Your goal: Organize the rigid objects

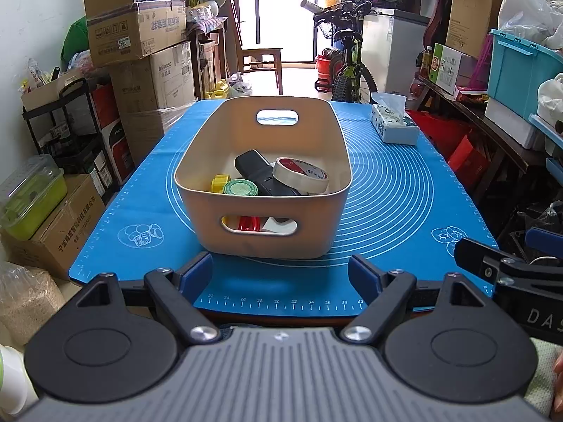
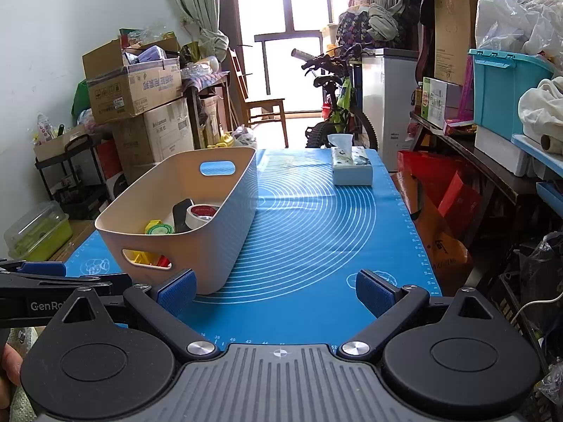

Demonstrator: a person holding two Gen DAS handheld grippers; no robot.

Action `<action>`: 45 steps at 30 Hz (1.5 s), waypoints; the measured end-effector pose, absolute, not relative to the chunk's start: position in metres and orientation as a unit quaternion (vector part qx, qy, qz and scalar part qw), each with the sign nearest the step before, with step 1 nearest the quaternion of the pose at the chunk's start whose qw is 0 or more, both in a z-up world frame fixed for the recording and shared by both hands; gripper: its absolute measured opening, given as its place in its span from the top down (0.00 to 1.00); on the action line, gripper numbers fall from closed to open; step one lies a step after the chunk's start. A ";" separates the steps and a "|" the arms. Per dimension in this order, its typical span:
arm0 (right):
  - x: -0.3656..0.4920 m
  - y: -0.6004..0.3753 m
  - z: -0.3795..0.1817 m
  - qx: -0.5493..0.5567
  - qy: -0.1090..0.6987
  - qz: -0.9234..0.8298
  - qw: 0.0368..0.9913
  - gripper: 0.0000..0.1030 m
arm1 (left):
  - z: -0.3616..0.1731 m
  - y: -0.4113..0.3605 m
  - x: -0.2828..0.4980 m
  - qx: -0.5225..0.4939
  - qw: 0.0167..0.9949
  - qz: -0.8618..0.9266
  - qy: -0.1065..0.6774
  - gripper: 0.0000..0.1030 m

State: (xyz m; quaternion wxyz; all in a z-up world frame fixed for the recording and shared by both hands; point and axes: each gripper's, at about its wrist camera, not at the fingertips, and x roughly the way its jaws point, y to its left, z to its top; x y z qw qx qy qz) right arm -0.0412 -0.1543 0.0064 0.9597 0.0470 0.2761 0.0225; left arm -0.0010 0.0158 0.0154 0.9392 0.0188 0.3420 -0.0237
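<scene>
A cluttered storeroom with stacked cardboard boxes, a bicycle and a bright window surrounds a tabletop covered by a blue mat printed with white rings. The landmark is a beige bin with cut-out handles, standing on the mat. Inside the bin lie a roll of pale tape, a black remote partly under the tape, a green-topped round tin and a yellow piece; something red shows through the near handle slot. Beyond the bin, to its right at the far edge of the mat, sits a tissue box. The left tool hangs just in front of the bin's near wall, its blue pads spread wide with nothing between them. The right tool is to the right of the bin's near corner, also wide open and empty above bare mat.
</scene>
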 end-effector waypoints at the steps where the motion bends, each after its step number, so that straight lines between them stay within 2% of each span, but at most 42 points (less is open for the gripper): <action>1: -0.041 -0.154 0.006 0.047 0.277 0.022 0.960 0.06 | 0.016 0.016 -0.001 0.019 0.939 -0.023 0.342 0.18; 45: -0.042 -0.156 0.007 0.048 0.276 0.020 0.960 0.06 | 0.017 0.017 -0.004 0.021 0.940 -0.022 0.340 0.18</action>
